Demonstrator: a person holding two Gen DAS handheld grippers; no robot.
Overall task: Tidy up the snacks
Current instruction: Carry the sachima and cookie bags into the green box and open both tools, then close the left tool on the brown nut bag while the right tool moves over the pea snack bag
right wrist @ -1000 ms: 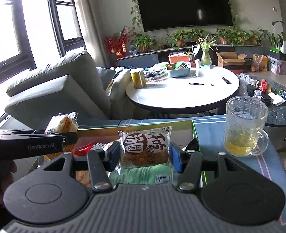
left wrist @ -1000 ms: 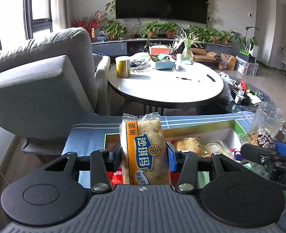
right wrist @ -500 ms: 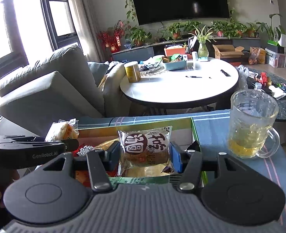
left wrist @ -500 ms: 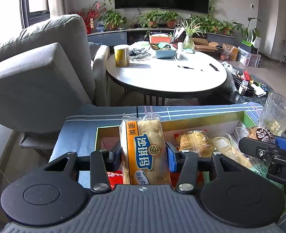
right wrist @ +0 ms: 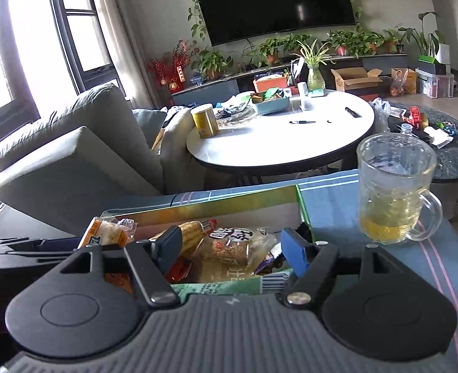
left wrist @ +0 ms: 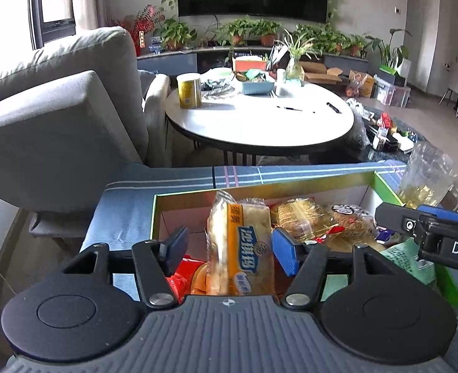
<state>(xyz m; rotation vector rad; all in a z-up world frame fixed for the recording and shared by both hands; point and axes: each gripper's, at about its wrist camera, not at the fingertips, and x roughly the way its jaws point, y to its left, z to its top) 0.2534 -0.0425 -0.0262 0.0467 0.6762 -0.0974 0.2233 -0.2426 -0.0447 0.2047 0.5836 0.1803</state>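
My left gripper is open over a green-rimmed cardboard box. An orange-labelled pastry pack stands tilted between its spread jaws, free of the left pad. My right gripper is open over the same box. A clear-wrapped round cake pack lies between its jaws on top of other snacks. The orange pack also shows in the right wrist view, and the right gripper shows in the left wrist view.
A glass mug with yellow tea stands on the blue striped cloth right of the box. A grey sofa is at the left. A white round table with a yellow can stands behind.
Both grippers have opened and let go of their packs, which now rest in the box. Both grippers have tipped down closer over the box.
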